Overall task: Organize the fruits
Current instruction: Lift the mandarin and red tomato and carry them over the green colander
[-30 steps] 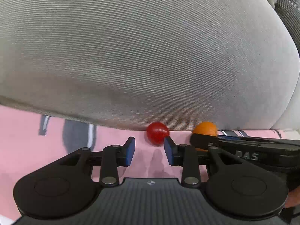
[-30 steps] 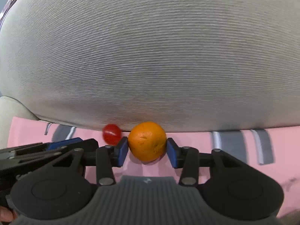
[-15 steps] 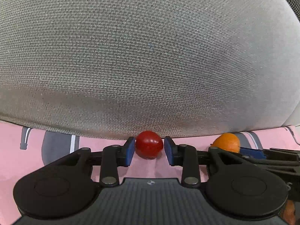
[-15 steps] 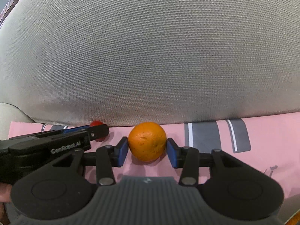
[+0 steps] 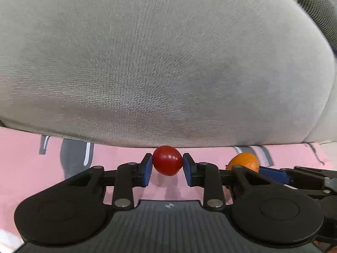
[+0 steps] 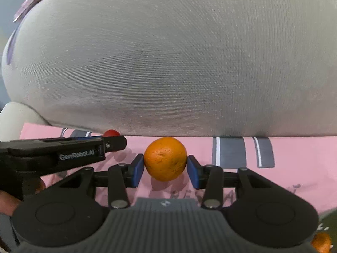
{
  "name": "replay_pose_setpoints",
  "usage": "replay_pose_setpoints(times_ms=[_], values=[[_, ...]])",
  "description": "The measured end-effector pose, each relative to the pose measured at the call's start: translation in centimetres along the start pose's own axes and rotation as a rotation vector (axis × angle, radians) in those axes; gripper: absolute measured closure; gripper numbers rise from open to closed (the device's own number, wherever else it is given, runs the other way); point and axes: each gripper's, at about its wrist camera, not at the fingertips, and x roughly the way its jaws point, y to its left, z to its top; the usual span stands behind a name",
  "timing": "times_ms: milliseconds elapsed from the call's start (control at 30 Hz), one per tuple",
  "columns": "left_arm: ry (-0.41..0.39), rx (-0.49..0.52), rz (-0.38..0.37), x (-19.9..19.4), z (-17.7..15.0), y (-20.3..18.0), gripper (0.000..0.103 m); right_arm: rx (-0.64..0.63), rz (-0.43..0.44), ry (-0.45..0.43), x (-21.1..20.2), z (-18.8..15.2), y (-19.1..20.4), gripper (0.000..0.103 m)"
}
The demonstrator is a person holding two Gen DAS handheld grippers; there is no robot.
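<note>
Left gripper (image 5: 167,167) jaws just closed in, pads now clamping the red tomato (image 5: 167,160). Right gripper (image 6: 165,169) grips the orange (image 6: 165,158). Both fruits sit over the pink mat's (image 6: 294,164) far edge, below the grey cushion (image 5: 160,63).

Each of the two tongs, left tongs (image 5: 167,168) and right tongs (image 6: 165,168), is matte black plastic: a ribbed grey-black centre plate with a small white mark, flanked by two round black discs. From these run black link arms pinned with silver screws, ending in flat blue pads (image 5: 147,169). Seen side-on in the right wrist view, the left tongs (image 6: 113,143) have a long black body with white "GenRobot.AI" lettering, and a hand (image 6: 8,202) shows under it.
</note>
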Motion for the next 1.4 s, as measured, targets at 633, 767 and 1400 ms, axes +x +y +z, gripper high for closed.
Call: replay_pose_setpoints(times_ms=[633, 767, 1400], values=[[-0.106, 0.135, -0.115, -12.7, -3.7, -8.5, 0.069, -0.137, -0.005, -0.105, -12.7, -4.8, 0.6, 0.062], [-0.116, 0.182, -0.135, -14.1, -4.7, -10.5, 0.069, -0.14, -0.027, -0.137, -15.2, -6.1, 0.0, 0.062], [-0.053, 0.364, -0.219, -13.9, -7.4, -18.4, 0.069, -0.045, -0.152, -0.201, -21.8, -12.6, -8.5, 0.061]])
